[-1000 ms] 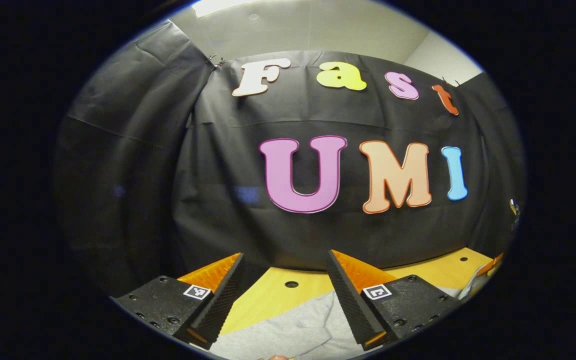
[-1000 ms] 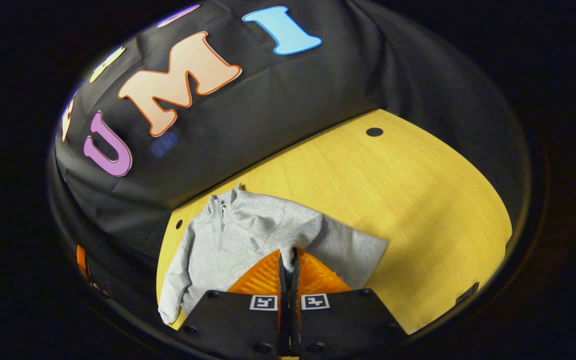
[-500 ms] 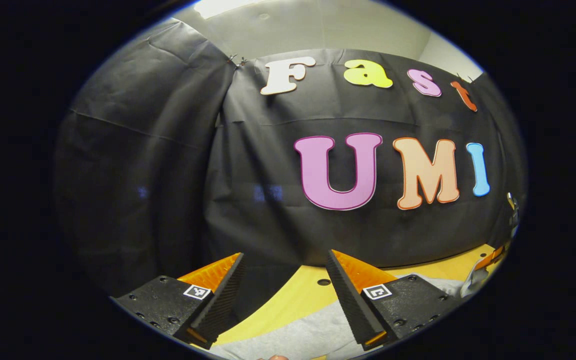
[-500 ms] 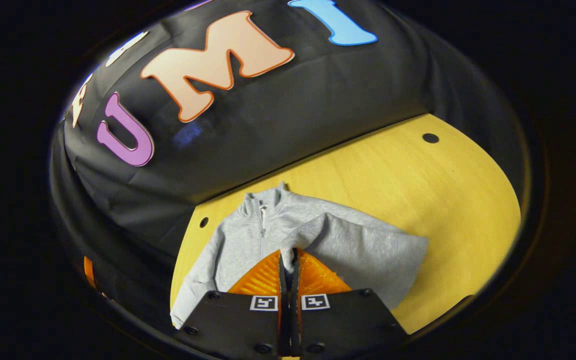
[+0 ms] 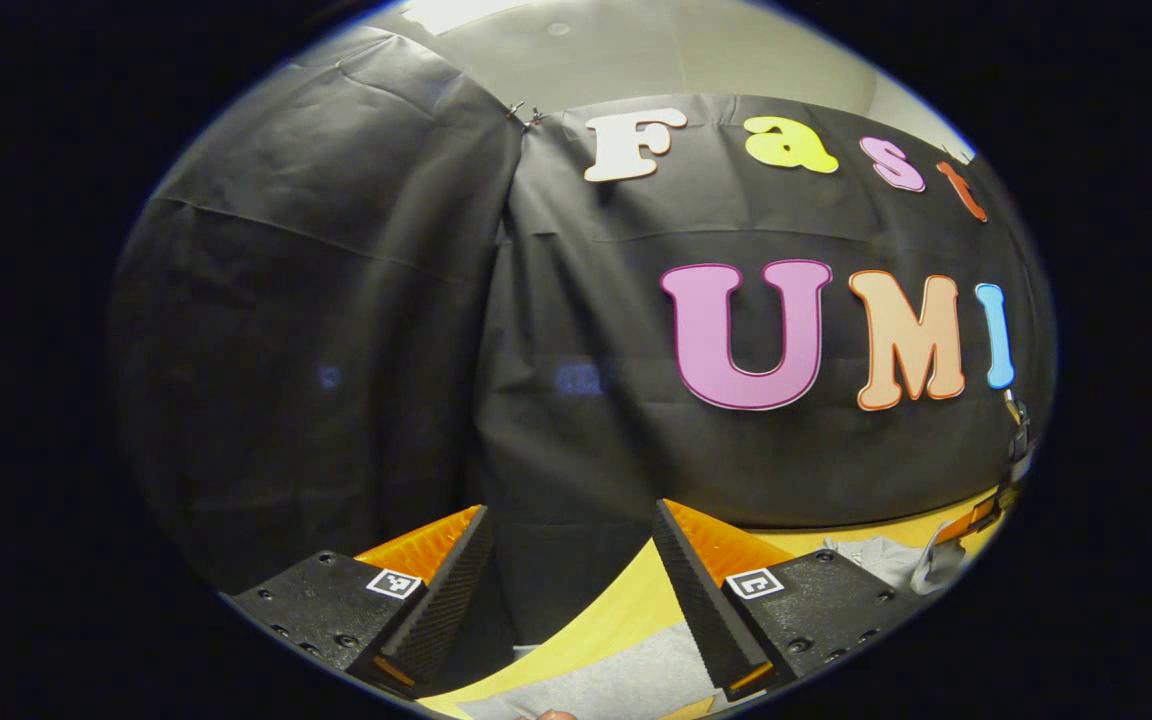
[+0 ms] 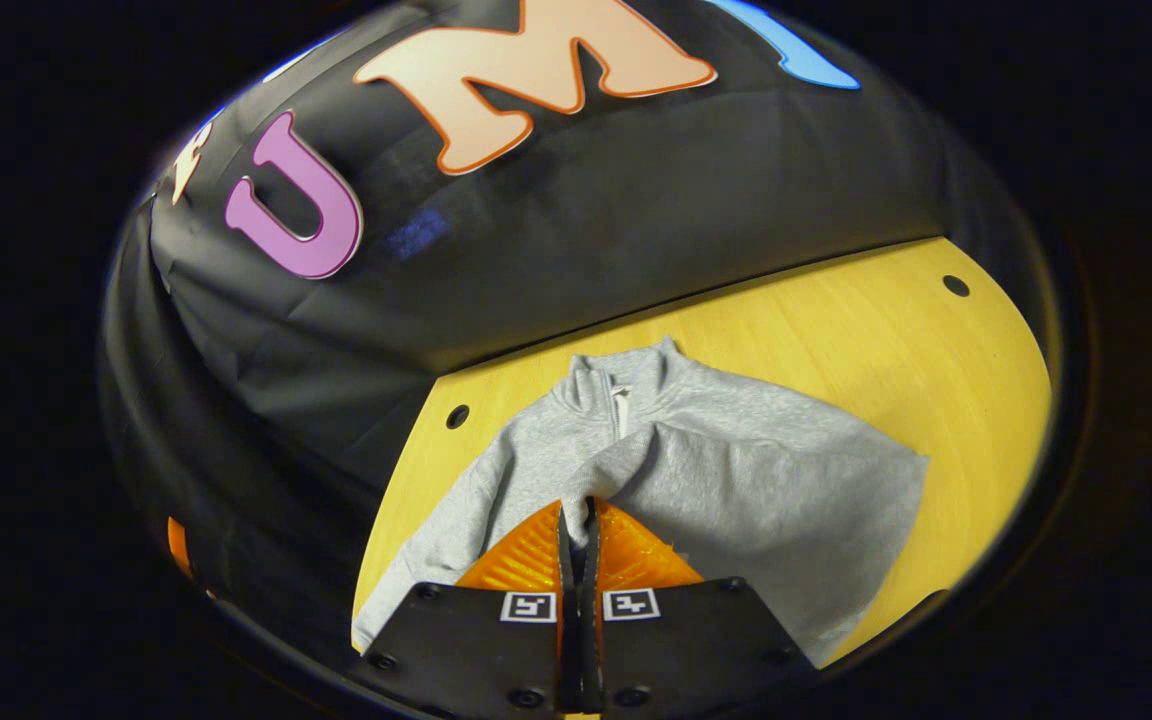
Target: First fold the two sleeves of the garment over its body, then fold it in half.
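My right tongs (image 6: 576, 515) are pinching a sleeve (image 6: 636, 470) of the grey garment (image 6: 736, 480), drawn over its body on the yellow surface (image 6: 836, 330). My left tongs (image 5: 571, 560) are spread wide above the surface's edge, holding nothing.

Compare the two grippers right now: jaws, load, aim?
The left gripper has its jaws wide apart with nothing between them; the right gripper is pinched on the grey garment's sleeve. Left faces the booth wall; right looks down at the wooden table. Both hang above that table.
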